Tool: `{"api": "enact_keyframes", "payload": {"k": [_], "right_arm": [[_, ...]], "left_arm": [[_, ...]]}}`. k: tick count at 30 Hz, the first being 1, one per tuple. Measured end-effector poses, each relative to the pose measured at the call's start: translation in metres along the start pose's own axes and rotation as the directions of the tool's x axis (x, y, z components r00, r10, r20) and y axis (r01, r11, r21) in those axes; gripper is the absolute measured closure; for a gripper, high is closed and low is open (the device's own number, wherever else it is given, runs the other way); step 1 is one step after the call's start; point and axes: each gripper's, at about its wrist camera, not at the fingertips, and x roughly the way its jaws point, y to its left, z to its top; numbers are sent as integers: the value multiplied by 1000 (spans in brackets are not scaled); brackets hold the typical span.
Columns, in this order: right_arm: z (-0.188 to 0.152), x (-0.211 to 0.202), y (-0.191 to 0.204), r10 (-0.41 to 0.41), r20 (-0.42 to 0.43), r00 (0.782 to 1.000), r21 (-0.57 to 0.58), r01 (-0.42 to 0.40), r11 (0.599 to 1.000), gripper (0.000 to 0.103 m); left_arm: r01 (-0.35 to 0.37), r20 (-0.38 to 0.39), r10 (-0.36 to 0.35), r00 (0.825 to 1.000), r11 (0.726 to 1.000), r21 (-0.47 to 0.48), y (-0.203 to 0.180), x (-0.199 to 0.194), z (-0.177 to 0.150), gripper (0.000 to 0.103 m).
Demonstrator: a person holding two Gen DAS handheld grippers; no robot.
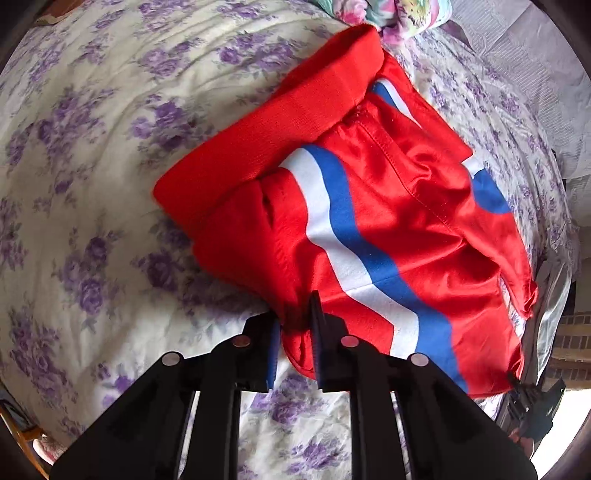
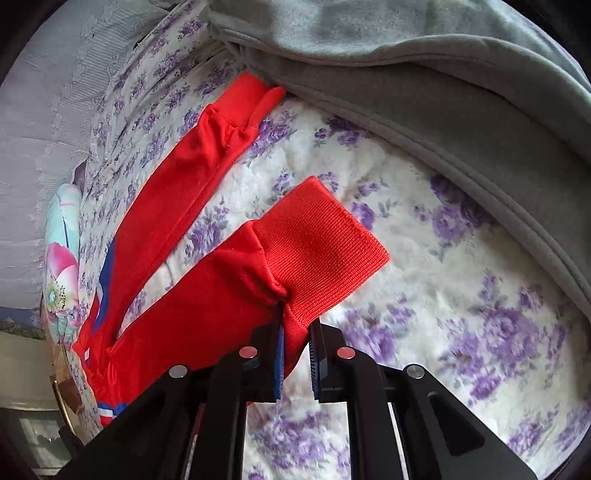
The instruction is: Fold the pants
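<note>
Left gripper (image 1: pixel 295 332) pinches the red pants (image 1: pixel 369 221) near the waist, lying on the floral bedspread (image 1: pixel 92 147). Right gripper (image 2: pixel 295 332) clamps one leg's ribbed cuff (image 2: pixel 321 236), raised above the bedspread beside a grey blanket (image 2: pixel 443 110).

Pants (image 1: pixel 369 229) lie on the bedspread (image 1: pixel 92 166), waistband end toward the left gripper (image 1: pixel 295 325), which pinches their near edge. Right gripper (image 2: pixel 295 332) pinches one leg cuff (image 2: pixel 317 236); the second leg (image 2: pixel 177 192) lies beside it, to its left (apart). A blanket (image 2: pixel 424 92) lies behind, over the bedspread. Pillow (image 1: pixel 388 14) beyond the pants.
</note>
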Motion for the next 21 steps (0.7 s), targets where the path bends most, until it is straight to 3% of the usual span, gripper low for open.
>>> {"api": "enact_keyframes", "payload": {"k": [6,10,11,14,17,21], "right_arm": [[-45,-25,-32,-91,5,996,-58,91,994,92],[-58,-4,-61,-100,-23,995,-34,99,995,85],[-58,-5,-60,-101,-17,995,-42,100,994,81],[-56,-21,-46,-171,-13,985,-110,169,980,32],[-51,-49,-36,-262,55,964,-162,267,950,31],[-31,-73,-25,-226,105,968,-178,242,954,27]], "left_arm": [[18,1,-18,1000,1000,25,8,-27,-31,91],[-20,-75,23,997,999,32,15,-3,-38,88],[-20,-98,22,995,1000,18,18,1,-37,82],[4,-103,-5,995,1000,-8,26,-11,-38,68],[-61,-32,62,998,998,36,31,-44,-46,58],[-101,96,95,991,993,60,26,-81,-37,58]]}}
